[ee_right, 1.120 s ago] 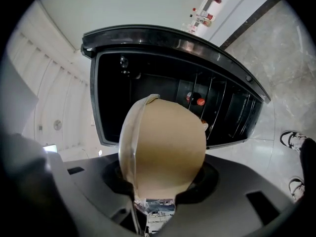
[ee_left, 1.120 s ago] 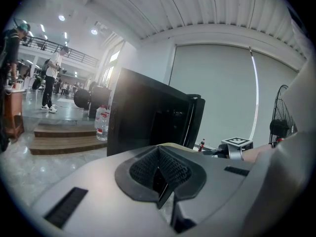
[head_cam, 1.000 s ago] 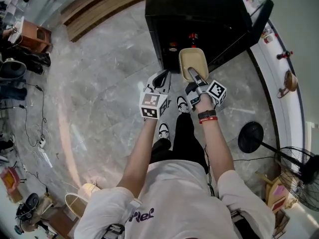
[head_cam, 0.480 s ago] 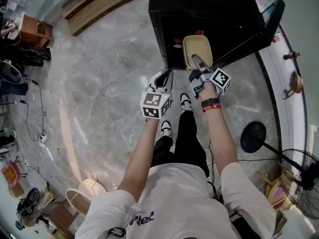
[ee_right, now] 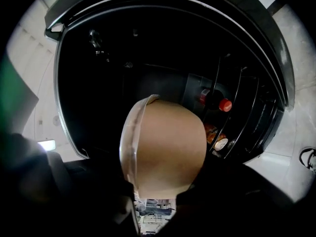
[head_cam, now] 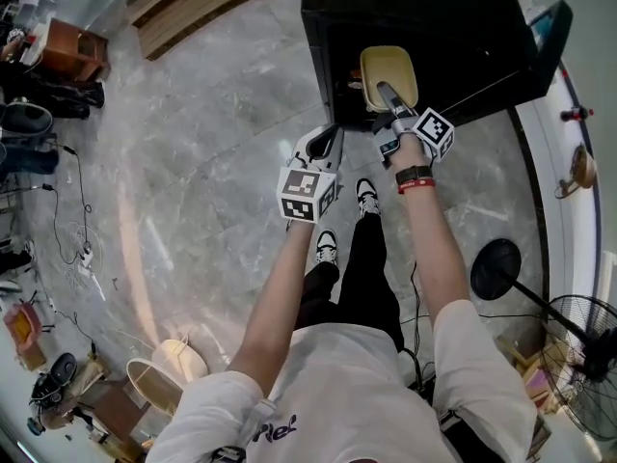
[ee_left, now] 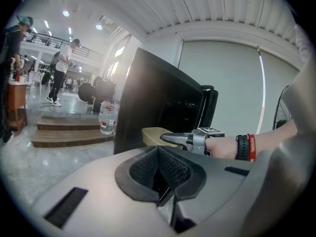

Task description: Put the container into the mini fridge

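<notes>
The black mini fridge [head_cam: 424,17] stands with its door [head_cam: 545,27] swung open to the right. My right gripper [head_cam: 386,93] is shut on the rear edge of a beige lidded container [head_cam: 388,70] and holds it level at the fridge's opening. In the right gripper view the container [ee_right: 165,149] fills the middle, with the dark fridge interior [ee_right: 123,58] behind it. My left gripper [head_cam: 326,145] hangs lower left of the fridge front, shut with nothing in it; its pads [ee_left: 143,169] meet. From the left gripper view the container [ee_left: 153,134] shows beside the fridge [ee_left: 158,102].
Bottles with red caps [ee_right: 224,104] sit in the door shelf. A fan [head_cam: 593,350] and a round black stand base [head_cam: 496,270] are on the floor at right. Wooden steps [head_cam: 193,8] lie far left. A water bottle [ee_left: 106,117] stands on them.
My right gripper has carried the container forward, closer into the fridge's opening. The left gripper has followed forward beside it and stays shut.
</notes>
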### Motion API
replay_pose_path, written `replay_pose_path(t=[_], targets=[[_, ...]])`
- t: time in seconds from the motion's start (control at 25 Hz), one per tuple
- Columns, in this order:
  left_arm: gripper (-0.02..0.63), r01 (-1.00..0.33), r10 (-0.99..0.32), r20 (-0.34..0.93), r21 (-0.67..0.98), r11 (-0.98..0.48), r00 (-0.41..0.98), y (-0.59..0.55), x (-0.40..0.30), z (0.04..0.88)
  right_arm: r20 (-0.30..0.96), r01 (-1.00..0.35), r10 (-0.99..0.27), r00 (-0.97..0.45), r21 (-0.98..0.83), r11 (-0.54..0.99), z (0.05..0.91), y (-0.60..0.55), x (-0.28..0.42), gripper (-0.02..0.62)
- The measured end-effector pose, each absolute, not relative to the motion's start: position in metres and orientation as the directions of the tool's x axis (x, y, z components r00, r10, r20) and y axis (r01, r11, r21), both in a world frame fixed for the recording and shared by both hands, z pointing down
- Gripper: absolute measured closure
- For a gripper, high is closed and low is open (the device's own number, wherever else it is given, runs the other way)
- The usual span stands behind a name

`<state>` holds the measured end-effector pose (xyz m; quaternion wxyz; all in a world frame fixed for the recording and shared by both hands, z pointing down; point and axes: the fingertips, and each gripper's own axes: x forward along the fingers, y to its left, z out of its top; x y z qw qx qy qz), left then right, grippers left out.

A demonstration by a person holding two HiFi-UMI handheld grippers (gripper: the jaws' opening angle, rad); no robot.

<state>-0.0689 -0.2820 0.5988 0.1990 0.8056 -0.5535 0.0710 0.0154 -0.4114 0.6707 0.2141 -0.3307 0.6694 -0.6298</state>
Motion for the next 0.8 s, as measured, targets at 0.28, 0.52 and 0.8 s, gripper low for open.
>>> replay_pose_path(t=[0.28, 0.52, 0.8], targets=[[0.586, -0.924, -0.868, 0.337, 0.246, -0.294, 0.366, -0.285, -0.076, 0.607, 0.111, -0.161, -0.721, -0.684, -0.987, 0.001, 0.677, -0.448, 0.007, 0.405], [0.586, -0.922, -0.867, 0.340, 0.263, -0.284, 0.364, -0.290, -0.077, 0.617, 0.078, -0.119, -0.743, -0.664, -0.993, 0.002, 0.686, -0.482, 0.005, 0.403], [0.585, -0.920, -0.859, 0.355, 0.273, -0.281, 0.368, -0.291, -0.080, 0.636, 0.051, -0.082, -0.760, -0.648, -0.997, 0.003, 0.697, -0.512, 0.002, 0.393]])
